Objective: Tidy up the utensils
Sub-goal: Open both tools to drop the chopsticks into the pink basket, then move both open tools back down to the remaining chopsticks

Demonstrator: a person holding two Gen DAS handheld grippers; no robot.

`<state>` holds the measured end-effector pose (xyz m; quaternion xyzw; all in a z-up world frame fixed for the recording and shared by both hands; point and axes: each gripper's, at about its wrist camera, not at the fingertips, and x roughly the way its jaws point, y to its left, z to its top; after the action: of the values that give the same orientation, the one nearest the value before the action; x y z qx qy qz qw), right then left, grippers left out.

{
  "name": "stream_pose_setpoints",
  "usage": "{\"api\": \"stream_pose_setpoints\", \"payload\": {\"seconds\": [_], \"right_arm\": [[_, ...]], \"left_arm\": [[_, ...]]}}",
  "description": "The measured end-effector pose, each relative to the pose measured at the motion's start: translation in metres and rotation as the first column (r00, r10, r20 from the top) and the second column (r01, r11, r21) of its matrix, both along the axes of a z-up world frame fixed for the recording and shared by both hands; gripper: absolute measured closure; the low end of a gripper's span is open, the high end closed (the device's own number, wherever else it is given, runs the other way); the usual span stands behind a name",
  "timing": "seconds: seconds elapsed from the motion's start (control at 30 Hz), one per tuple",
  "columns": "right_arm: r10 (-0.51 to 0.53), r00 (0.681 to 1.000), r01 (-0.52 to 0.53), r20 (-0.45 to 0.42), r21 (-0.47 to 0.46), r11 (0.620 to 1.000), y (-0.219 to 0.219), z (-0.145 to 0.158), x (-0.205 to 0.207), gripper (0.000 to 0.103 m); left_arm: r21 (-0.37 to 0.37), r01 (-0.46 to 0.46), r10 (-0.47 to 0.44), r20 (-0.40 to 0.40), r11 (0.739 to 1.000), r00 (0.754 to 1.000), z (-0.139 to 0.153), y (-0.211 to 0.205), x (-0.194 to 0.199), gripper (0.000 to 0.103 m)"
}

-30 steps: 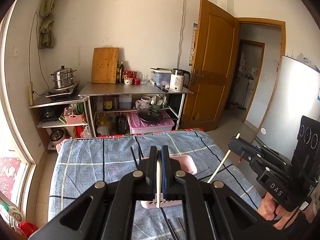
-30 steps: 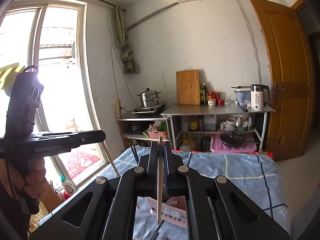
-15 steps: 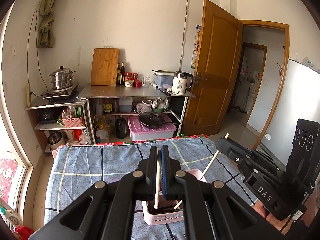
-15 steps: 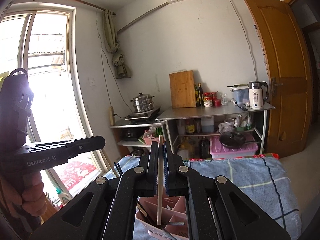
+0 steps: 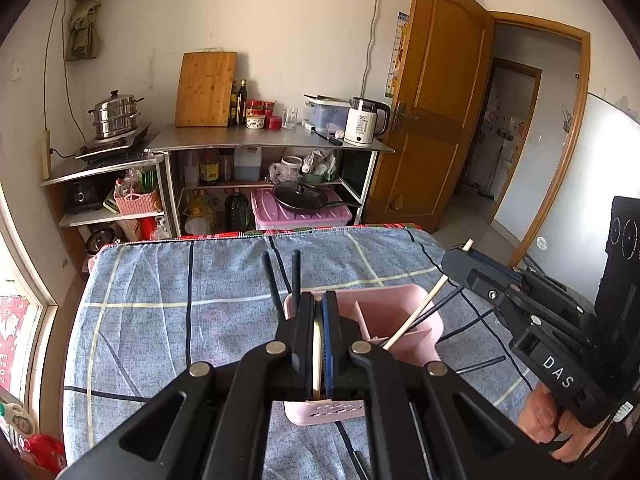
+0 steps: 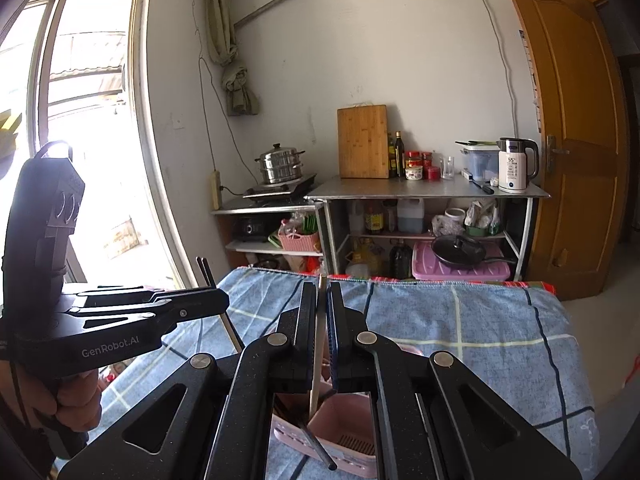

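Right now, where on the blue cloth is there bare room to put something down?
Bare cloth lies left of the pink utensil basket, toward the window, and between the basket and the far red edge. Right of the basket it is crowded: black chopsticks lie loose there under the right gripper.

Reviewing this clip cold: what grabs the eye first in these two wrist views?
Two black grippers meet over a pink utensil basket on the blue checked tablecloth. The left gripper and the right gripper are each shut on a pale chopstick, the right one's tip angled down into the basket. Two black chopsticks stand up from the basket's far compartment.
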<state>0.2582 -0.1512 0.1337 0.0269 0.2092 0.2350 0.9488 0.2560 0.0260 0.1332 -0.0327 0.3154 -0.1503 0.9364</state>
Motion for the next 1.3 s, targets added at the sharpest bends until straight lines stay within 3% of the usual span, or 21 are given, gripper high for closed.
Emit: {"api": "stream_pose_setpoints", "payload": {"seconds": [0.3,0.43,0.9,1.3], "right_arm": [[0.002,0.999,-0.002,-0.035,-0.011,1.0,-0.008,-0.005,-0.003,0.096],[0.002,1.0,-0.002,-0.031,-0.005,1.0,-0.015,-0.004,-0.011,0.089],[-0.023,1.0,0.023,-0.018,0.016,1.0,-0.054,-0.008,-0.075,0.089],[-0.058,0.997,0.058,-0.058,-0.01,0.998,-0.077,-0.043,-0.14,0.088]], "left_arm": [[0.002,-0.01,0.01,0.003,1.0,1.0,-0.006,0.001,-0.008,0.096],[-0.004,-0.021,0.021,0.015,1.0,1.0,-0.004,0.003,-0.017,0.085],[-0.043,-0.047,0.053,0.144,0.998,0.988,0.005,0.018,-0.098,0.072],[-0.003,-0.042,0.042,0.125,0.999,0.991,-0.045,0.003,-0.159,0.066]]}}
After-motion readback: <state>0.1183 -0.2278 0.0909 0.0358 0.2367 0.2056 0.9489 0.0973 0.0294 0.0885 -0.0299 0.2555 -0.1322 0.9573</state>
